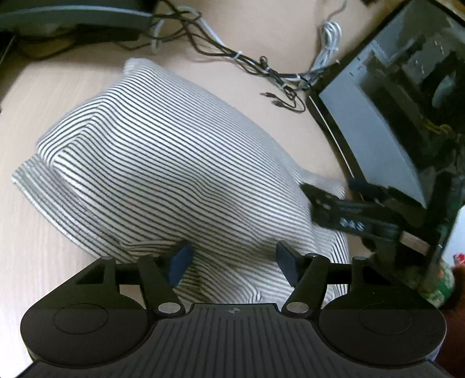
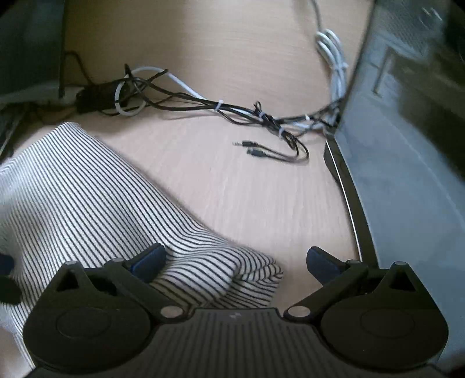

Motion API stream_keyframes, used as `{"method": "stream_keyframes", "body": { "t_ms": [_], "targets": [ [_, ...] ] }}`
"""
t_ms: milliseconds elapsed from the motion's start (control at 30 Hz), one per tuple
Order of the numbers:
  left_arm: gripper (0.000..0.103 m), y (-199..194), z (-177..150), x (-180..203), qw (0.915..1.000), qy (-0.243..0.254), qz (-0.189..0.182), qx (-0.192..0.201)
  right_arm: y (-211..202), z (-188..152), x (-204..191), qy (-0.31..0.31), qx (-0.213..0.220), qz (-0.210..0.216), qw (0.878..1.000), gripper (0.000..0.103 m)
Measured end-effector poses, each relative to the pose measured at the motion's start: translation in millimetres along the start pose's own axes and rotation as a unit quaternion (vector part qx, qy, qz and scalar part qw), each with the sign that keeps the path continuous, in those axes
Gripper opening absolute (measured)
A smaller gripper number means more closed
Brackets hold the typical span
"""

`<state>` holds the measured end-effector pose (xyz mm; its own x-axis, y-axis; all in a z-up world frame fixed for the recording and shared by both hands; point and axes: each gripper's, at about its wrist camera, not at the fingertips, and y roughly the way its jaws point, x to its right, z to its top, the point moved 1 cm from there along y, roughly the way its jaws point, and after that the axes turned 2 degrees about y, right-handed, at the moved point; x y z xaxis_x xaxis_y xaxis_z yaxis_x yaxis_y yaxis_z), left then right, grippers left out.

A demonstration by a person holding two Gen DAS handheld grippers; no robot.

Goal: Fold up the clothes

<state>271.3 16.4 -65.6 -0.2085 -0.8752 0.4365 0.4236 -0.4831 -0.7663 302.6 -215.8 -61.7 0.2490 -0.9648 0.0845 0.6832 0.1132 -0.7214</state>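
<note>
A white garment with thin black stripes (image 1: 162, 162) lies folded on the light wooden table (image 1: 40, 256). My left gripper (image 1: 234, 263) is open, its blue pads spread over the garment's near edge, with cloth between and below them. My right gripper (image 2: 237, 263) is open over the garment's near right corner (image 2: 247, 270), which lies between the fingers. In the left wrist view the right gripper (image 1: 334, 203) shows at the garment's right edge. The garment fills the left half of the right wrist view (image 2: 87, 189).
A tangle of black and white cables (image 1: 247, 58) lies on the table behind the garment, with loose audio plugs (image 2: 250, 146). A dark computer case with a glass side (image 1: 392, 101) stands on the right. A dark monitor base (image 1: 72, 17) is at the back left.
</note>
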Motion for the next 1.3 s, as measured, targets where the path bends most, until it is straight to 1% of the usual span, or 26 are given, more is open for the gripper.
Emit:
{"method": "stream_keyframes", "body": {
  "t_ms": [100, 167, 333, 400, 533, 600, 667, 733, 767, 867, 933, 967, 1033, 1067, 1133, 1200, 1300],
  "targets": [
    [0.069, 6.7, 12.3, 1.8, 0.9992, 0.037, 0.012, -0.009, -11.6, -14.0, 5.3, 0.027, 0.003, -0.006, 1.000, 0.103],
    [0.069, 10.0, 18.8, 0.2, 0.9987, 0.048, 0.013, -0.008, -21.8, -24.5, 3.4, 0.039, 0.006, -0.012, 0.999, 0.103],
    [0.070, 18.1, 34.9, -3.6, 0.9972, 0.073, 0.014, -0.006, -48.6, -46.9, -19.9, 0.050, 0.008, -0.022, 0.998, 0.103],
    [0.071, 21.3, 41.4, -5.1, 0.9964, 0.084, 0.015, -0.006, -56.4, -50.9, -30.8, 0.053, 0.005, -0.017, 0.998, 0.103],
    [0.072, 27.8, 54.3, -8.2, 0.9944, 0.104, 0.016, -0.004, -64.3, -55.4, -49.8, 0.061, -0.007, 0.009, 0.998, 0.103],
    [0.072, 31.1, 60.8, -9.7, 0.9933, 0.114, 0.017, -0.003, -67.4, -57.1, -57.9, 0.058, -0.005, 0.007, 0.998, 0.103],
    [0.072, 23.0, 54.2, -8.6, 0.9926, 0.118, 0.031, 0.002, -70.2, -58.3, -64.8, 0.043, 0.003, -0.006, 0.999, 0.103],
    [0.074, 15.0, 47.6, -7.5, 0.9916, 0.121, 0.044, 0.007, -70.7, -58.3, -67.1, 0.036, 0.006, -0.012, 0.999, 0.103],
    [0.077, 6.0, 39.7, -7.3, 0.9918, 0.120, 0.043, 0.009, -70.1, -57.5, -65.9, 0.039, 0.003, -0.011, 0.999, 0.103],
    [0.078, -22.3, 12.8, -7.4, 0.9922, 0.119, 0.032, 0.017, -67.1, -50.8, -55.7, 0.058, -0.012, 0.007, 0.998, 0.103],
    [0.077, -34.7, -3.7, -10.3, 0.9938, 0.109, 0.019, 0.010, -71.8, -40.7, -42.9, 0.083, 0.009, 0.006, 0.996, 0.103],
    [0.075, -34.1, -7.7, -8.9, 0.9941, 0.107, 0.016, 0.008, -71.8, -34.9, -36.9, 0.093, 0.014, 0.004, 0.996, 0.103],
    [0.069, -32.7, -15.8, -6.0, 0.9946, 0.103, 0.008, 0.004, -64.4, -20.9, -26.0, 0.103, 0.000, -0.003, 0.995, 0.103],
    [0.066, -32.0, -19.8, -4.5, 0.9948, 0.101, 0.004, 0.002, -55.9, -15.7, -22.0, 0.100, -0.017, -0.007, 0.995, 0.103],
    [0.065, -30.7, -27.9, -1.6, 0.9952, 0.098, -0.003, -0.001, -37.4, -10.5, -19.3, 0.083, -0.048, -0.016, 0.995, 0.103],
    [0.065, -29.3, -36.0, 1.4, 0.9955, 0.094, -0.011, -0.005, -19.5, -8.8, -20.3, 0.059, -0.066, -0.017, 0.996, 0.103],
    [0.066, -26.1, -44.1, 6.8, 0.9958, 0.090, -0.019, -0.008, -3.4, -2.0, -24.1, 0.034, -0.056, -0.011, 0.998, 0.103]
  ]
}}
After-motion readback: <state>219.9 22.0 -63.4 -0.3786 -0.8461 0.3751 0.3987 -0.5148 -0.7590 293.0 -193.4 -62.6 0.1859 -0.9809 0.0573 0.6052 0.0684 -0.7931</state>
